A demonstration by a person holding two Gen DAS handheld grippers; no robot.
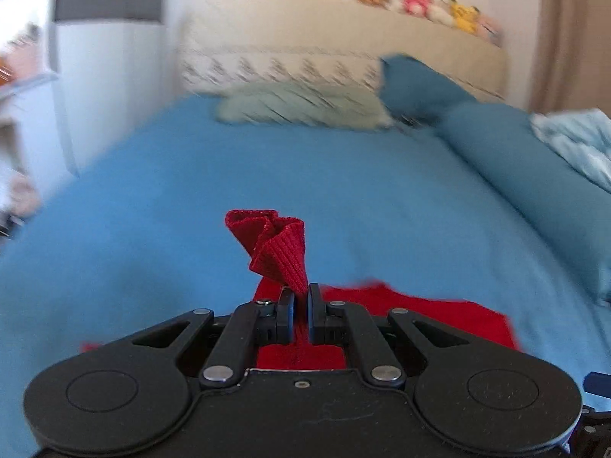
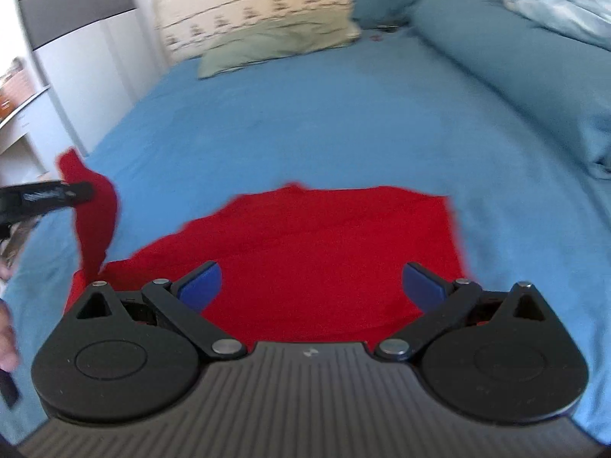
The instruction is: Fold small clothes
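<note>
1. Red garment (image 2: 320,252) lies mostly flat on the blue bed sheet (image 2: 305,122), near the foot of the bed. One end, a ribbed cuff or hem (image 1: 280,252), is lifted clear of the sheet; which it is cannot be told.

2. Left gripper (image 1: 300,297) has its fingers clamped together on that ribbed edge. The fabric bunches and fans out above the pinch. In the right wrist view the lifted strip (image 2: 93,221) hangs from the left gripper at the frame's left edge.

3. Right gripper (image 2: 311,286) hovers over the garment's near part, fingers wide apart, holding nothing.

4. Risk: the pinch takes only a narrow bunch of knit. A quick pull across could let it slip out, and the fold would drop short or twisted.

5. Risk: the body of the garment is not pinned. Dragging the lifted end may slide the whole piece over the smooth sheet, wrinkling it instead of creasing it.

6. Risk: the bunched edge may land crumpled; it would need spreading before release.

7. Further out: green pillow (image 2: 278,42), blue pillows (image 2: 496,53) and a pale blanket (image 2: 561,4) sit at the head of the bed, well apart from the work. Plush toys (image 1: 420,2) line the headboard.
</note>
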